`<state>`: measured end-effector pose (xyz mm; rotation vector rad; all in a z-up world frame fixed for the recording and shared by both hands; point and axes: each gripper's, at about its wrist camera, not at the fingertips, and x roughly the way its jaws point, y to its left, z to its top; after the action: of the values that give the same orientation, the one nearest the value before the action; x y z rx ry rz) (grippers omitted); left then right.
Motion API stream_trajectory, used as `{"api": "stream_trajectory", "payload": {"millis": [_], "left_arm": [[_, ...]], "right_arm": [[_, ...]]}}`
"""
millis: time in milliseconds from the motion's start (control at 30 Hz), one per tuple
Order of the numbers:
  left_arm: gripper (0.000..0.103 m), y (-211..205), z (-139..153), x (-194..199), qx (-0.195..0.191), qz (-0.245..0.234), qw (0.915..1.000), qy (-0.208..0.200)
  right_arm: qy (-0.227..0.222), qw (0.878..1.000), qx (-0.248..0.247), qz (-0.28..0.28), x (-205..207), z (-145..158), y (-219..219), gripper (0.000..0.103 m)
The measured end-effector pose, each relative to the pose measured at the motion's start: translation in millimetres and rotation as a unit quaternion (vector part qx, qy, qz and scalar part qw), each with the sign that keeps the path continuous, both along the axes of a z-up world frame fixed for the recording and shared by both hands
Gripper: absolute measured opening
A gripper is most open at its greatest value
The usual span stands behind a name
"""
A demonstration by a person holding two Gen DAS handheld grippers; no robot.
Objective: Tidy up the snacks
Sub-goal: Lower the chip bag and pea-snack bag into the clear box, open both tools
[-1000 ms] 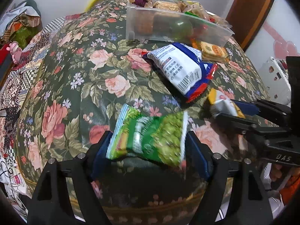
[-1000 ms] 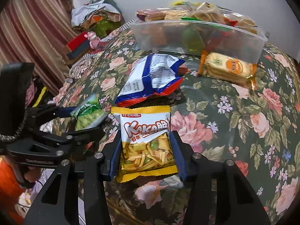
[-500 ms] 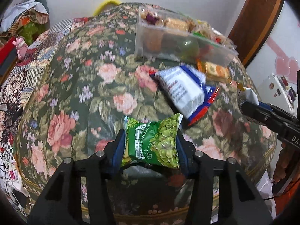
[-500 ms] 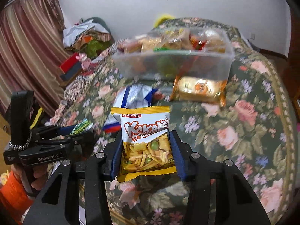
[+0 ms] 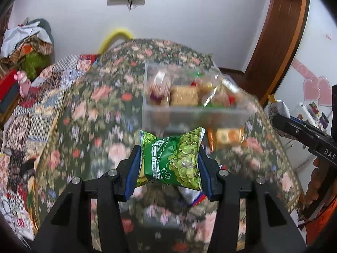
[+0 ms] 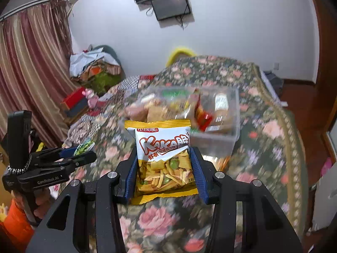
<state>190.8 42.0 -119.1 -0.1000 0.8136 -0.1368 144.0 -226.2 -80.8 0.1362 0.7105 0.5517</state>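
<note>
My left gripper (image 5: pixel 169 164) is shut on a green pea snack packet (image 5: pixel 172 158) and holds it above the floral table. My right gripper (image 6: pixel 164 166) is shut on a yellow and white Kaka snack packet (image 6: pixel 163 158), also lifted. Ahead of both stands a clear plastic box (image 5: pixel 195 97) with several snacks inside; it also shows in the right wrist view (image 6: pixel 210 109). An orange biscuit pack (image 5: pixel 227 136) lies in front of the box. The right gripper shows at the right edge of the left view (image 5: pixel 273 116), the left gripper at the left of the right view (image 6: pixel 92 150).
The table carries a green floral cloth (image 5: pixel 88 116). A blue and white bag (image 5: pixel 193 196) peeks out under the left gripper. Piled clothes (image 6: pixel 94 65) and a curtain (image 6: pixel 31 73) stand to the left, a wooden door frame (image 5: pixel 280 42) to the right.
Both grippers have risen from the table with their packets and moved toward the clear box. The view now looks more level, with wall and screen showing.
</note>
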Motion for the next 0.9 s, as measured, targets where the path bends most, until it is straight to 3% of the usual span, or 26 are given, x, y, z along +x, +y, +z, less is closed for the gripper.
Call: {"api": "stream_trajectory", "payload": {"millis": [200, 433, 733, 900], "left_arm": [[0.05, -6.0, 27.9, 34.6, 0.011, 0.001, 0.9995, -0.031], [0.05, -16.7, 41.3, 80.8, 0.017, 0.016, 0.9987, -0.046], [0.05, -29.6, 23.1, 132.9, 0.003, 0.019, 0.9995, -0.025], [0.05, -37.5, 4.7, 165.0, 0.013, 0.028, 0.9995, -0.004]], "right_arm": [[-0.04, 0.999, -0.01, -0.017, 19.4, 25.7, -10.3, 0.044], [-0.053, 0.998, -0.011, -0.024, 53.3, 37.3, -9.9, 0.044], [-0.031, 0.999, -0.012, -0.038, 100.0, 19.0, -4.9, 0.044], [-0.003, 0.999, -0.01, -0.042, 124.4, 1.7, -1.8, 0.044]]}}
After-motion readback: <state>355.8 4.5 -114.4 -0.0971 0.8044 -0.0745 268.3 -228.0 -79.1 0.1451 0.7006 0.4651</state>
